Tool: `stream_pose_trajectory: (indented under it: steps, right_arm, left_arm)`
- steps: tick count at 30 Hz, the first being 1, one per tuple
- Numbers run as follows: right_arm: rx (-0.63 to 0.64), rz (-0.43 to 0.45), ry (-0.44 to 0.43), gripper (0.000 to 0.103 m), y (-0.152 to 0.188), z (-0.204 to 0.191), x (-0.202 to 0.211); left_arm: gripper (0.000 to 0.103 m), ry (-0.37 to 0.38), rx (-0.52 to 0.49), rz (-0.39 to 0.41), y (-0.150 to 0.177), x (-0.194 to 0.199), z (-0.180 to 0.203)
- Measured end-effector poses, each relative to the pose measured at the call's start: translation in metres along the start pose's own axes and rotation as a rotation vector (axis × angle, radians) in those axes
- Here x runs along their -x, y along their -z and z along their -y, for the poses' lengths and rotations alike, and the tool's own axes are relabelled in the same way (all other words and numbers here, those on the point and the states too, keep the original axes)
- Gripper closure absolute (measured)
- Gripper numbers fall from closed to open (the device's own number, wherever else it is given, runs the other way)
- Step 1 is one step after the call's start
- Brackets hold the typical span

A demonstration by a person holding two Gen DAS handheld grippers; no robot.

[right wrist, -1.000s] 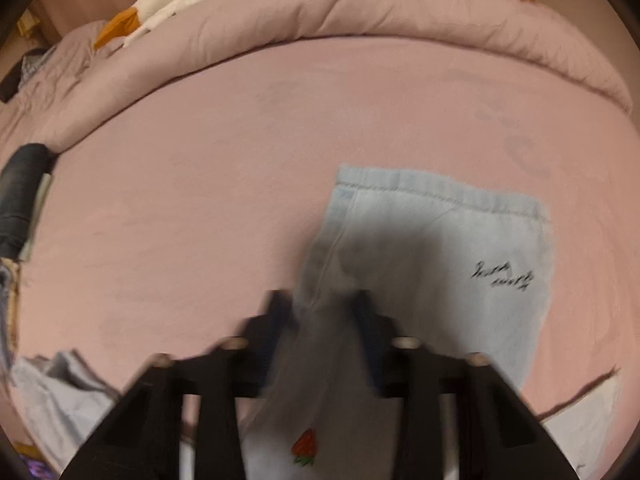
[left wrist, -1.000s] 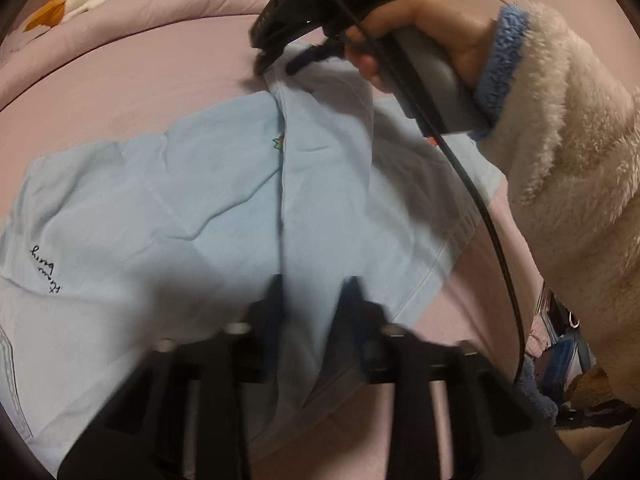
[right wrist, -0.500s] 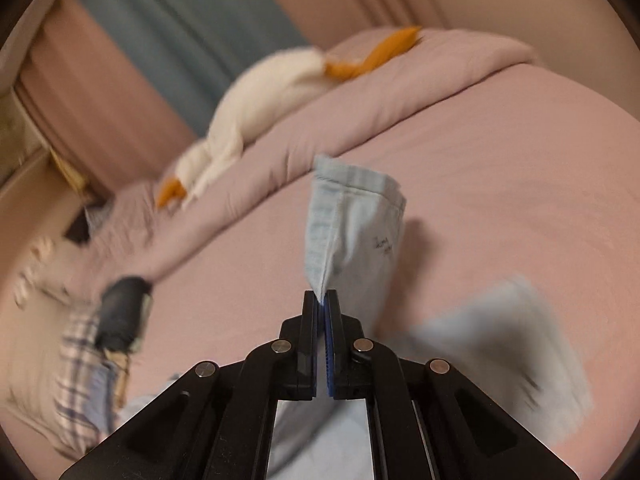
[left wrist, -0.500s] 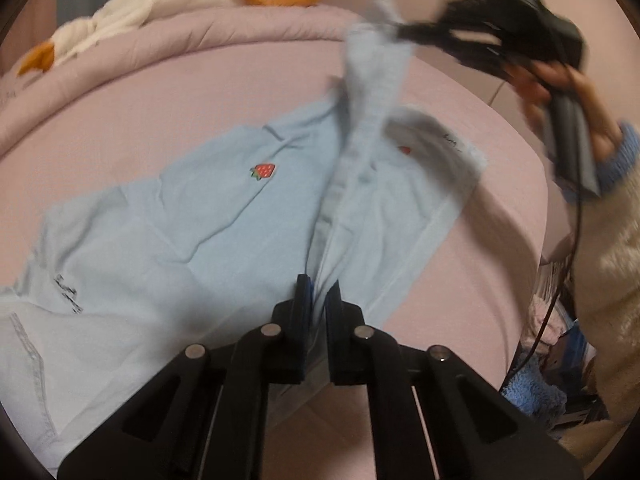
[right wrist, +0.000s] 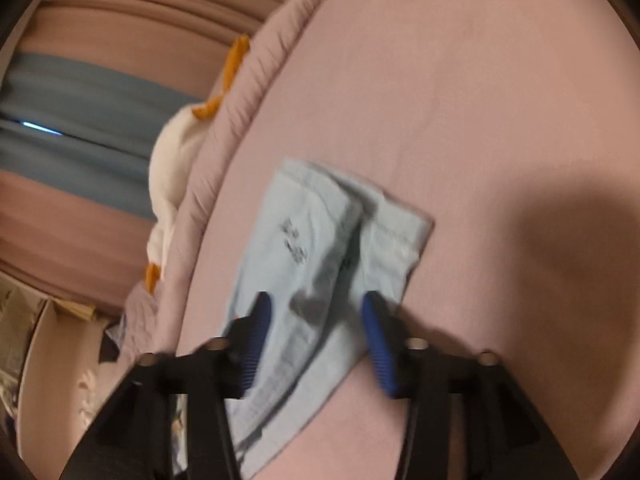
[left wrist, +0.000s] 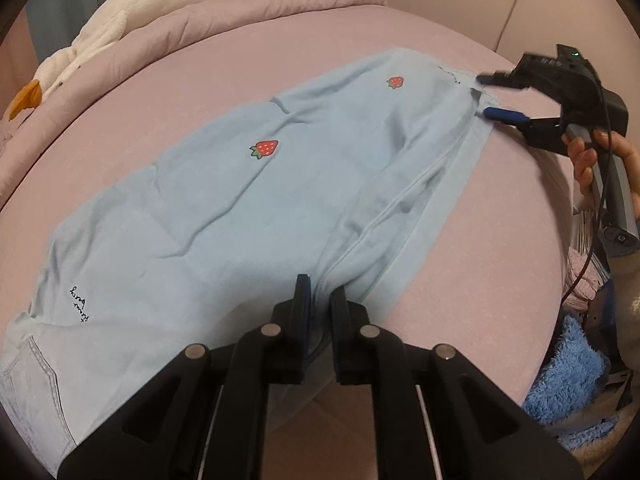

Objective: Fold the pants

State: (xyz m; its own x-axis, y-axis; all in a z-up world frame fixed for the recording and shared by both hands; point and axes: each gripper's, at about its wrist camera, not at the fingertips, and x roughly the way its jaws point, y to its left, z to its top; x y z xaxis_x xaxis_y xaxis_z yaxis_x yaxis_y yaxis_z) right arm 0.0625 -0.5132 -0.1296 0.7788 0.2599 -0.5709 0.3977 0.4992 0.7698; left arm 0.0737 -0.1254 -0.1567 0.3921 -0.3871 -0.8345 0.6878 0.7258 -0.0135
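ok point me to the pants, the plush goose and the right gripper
pants (left wrist: 224, 216), left wrist view, flat middle of the leg
plush goose (left wrist: 132, 12), left wrist view, white body
right gripper (right wrist: 316, 320), right wrist view, midway between its fingertips

Pants (left wrist: 224, 216) on the bed (left wrist: 360, 32)
Toy bird (left wrist: 120, 12) lies behind them; right tool (left wrist: 490, 96) maybe touches their far end.

Dim warm indoor light, heavy fisheye bending plus dark vignette at the edges. Right wrist view is motion-blurred, big soft shadow at 3 o'clock; left's sharp.
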Motion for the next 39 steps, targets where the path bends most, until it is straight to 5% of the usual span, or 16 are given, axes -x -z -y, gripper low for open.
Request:
stream_pose_trajectory:
  steps: [5, 6, 7, 8, 14, 19, 21, 24, 28, 30, 33, 39]
  right_arm:
    - [0.054, -0.026, 0.044, 0.055, -0.022, -0.019, -0.019]
    - [0.077, -0.028, 0.054, 0.061, -0.022, -0.027, -0.025]
    - [0.107, -0.038, 0.074, 0.088, -0.019, -0.029, -0.032]
    - [0.133, -0.054, 0.103, 0.099, -0.019, -0.032, -0.037]
    - [0.187, -0.033, 0.168, 0.099, -0.029, -0.049, -0.018]
    - [0.214, -0.086, 0.276, 0.099, -0.027, -0.016, -0.032]
    - [0.160, -0.075, 0.220, 0.099, -0.033, -0.004, -0.034]
    - [0.148, -0.057, 0.229, 0.097, -0.037, -0.009, -0.030]
    - [0.326, 0.062, 0.375, 0.075, -0.029, -0.048, -0.013]
    - [0.429, 0.084, 0.377, 0.070, -0.014, -0.072, -0.013]
    - [0.573, -0.036, 0.262, 0.071, 0.017, -0.107, -0.037]
    - [0.842, -0.313, 0.069, 0.080, 0.103, -0.172, -0.107]
  left_arm:
    - [0.096, -0.009, -0.033, -0.001, -0.001, -0.004, 0.004]
    - [0.096, -0.019, -0.054, 0.006, -0.001, -0.003, 0.007]
    - [0.097, -0.026, -0.078, 0.014, -0.001, -0.001, 0.010]
    - [0.097, -0.031, -0.097, 0.021, 0.001, 0.002, 0.014]
    - [0.098, -0.103, -0.359, 0.091, 0.017, 0.024, 0.046]
    - [0.097, -0.097, -0.369, 0.041, 0.021, 0.006, 0.049]
    - [0.096, -0.124, -0.399, 0.051, 0.022, 0.003, 0.052]
    - [0.093, -0.121, -0.353, 0.059, 0.021, 0.010, 0.048]
    - [0.091, -0.027, -0.218, 0.100, 0.022, 0.038, 0.029]
    - [0.088, 0.001, -0.146, 0.128, 0.023, 0.052, 0.018]
    - [0.082, 0.003, -0.002, 0.166, 0.025, 0.067, -0.012]
    - [0.085, -0.134, 0.268, 0.154, 0.045, 0.066, -0.078]
